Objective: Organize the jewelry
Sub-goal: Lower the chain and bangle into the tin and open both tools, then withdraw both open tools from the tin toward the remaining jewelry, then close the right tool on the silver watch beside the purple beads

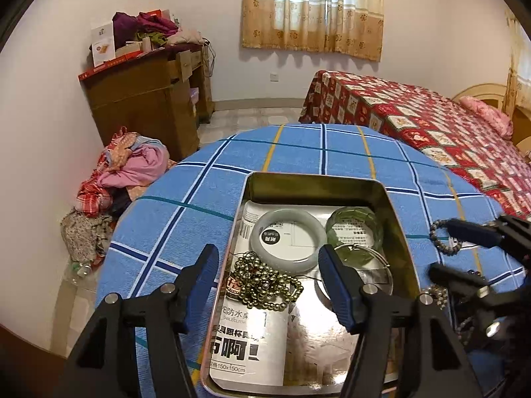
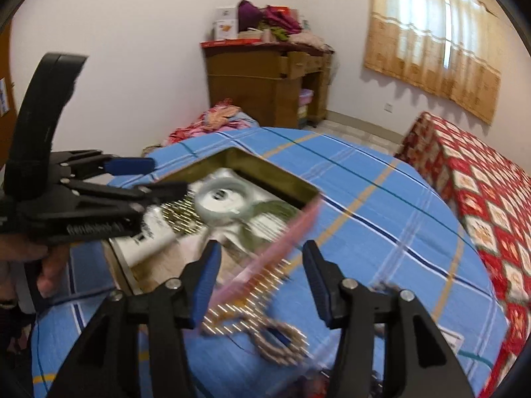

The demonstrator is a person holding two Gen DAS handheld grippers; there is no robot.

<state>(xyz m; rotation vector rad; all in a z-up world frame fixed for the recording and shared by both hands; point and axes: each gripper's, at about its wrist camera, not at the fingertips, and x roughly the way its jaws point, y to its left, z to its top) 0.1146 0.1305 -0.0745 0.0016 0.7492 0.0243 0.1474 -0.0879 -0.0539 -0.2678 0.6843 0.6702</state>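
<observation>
A metal tin point(image 1: 403, 235) lined with printed paper sits on the blue plaid table point(image 1: 205, 179). In it lie a pale jade bangle point(image 1: 288, 237), a green bangle point(image 1: 354, 227), a thin wire bangle point(image 1: 376, 258) and a heap of gold beads point(image 1: 267, 282). My left gripper point(image 1: 268, 277) is open just above the tin, over the gold beads. My right gripper point(image 2: 262, 282) is open and empty above bead bracelets point(image 2: 282, 343) lying on the cloth beside the tin point(image 2: 285, 182). It shows in the left wrist view point(image 1: 441, 248), where a grey bead bracelet point(image 1: 448, 242) lies by its upper finger.
A bed with a red patterned cover point(image 1: 448, 136) stands to the right of the table. A wooden cabinet point(image 1: 142, 99) piled with clothes stands at the far wall. A heap of clothes point(image 1: 116, 182) lies on the floor to the left.
</observation>
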